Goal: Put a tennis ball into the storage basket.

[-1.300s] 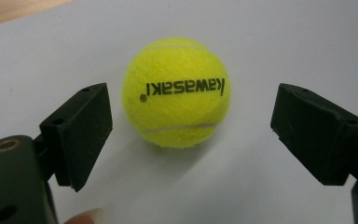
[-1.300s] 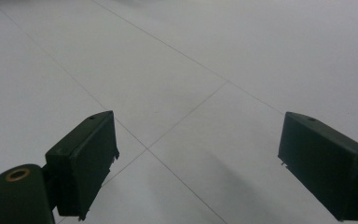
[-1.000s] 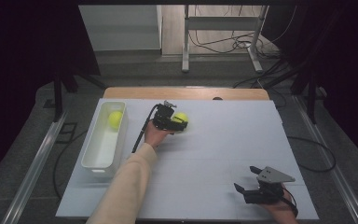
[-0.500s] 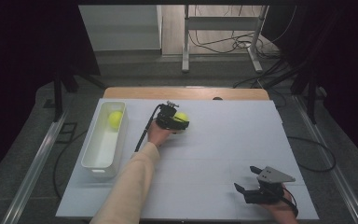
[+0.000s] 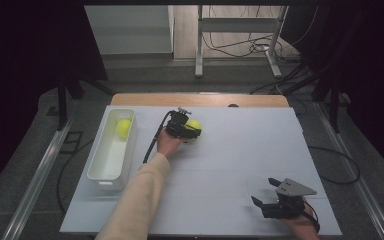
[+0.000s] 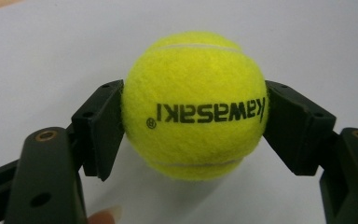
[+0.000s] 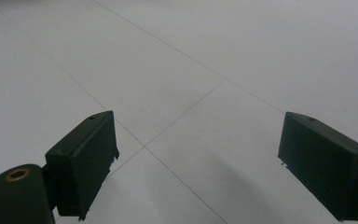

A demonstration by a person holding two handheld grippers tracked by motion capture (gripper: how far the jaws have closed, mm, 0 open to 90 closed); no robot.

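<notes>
Upper centre of the high view: on the table [image 5: 240,150], your left gripper [image 5: 189,131] has just closed and clasps the ball [image 6: 194,104], both pads pressing its sides. Lower right: your right gripper [image 5: 265,192] rests, jaws wide apart.

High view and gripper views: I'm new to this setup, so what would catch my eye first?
The yellow tennis ball clamped in the left gripper, at the far middle of the white table. A second yellow ball lies in the white bin at the left. The right gripper rests open at the near right.
</notes>
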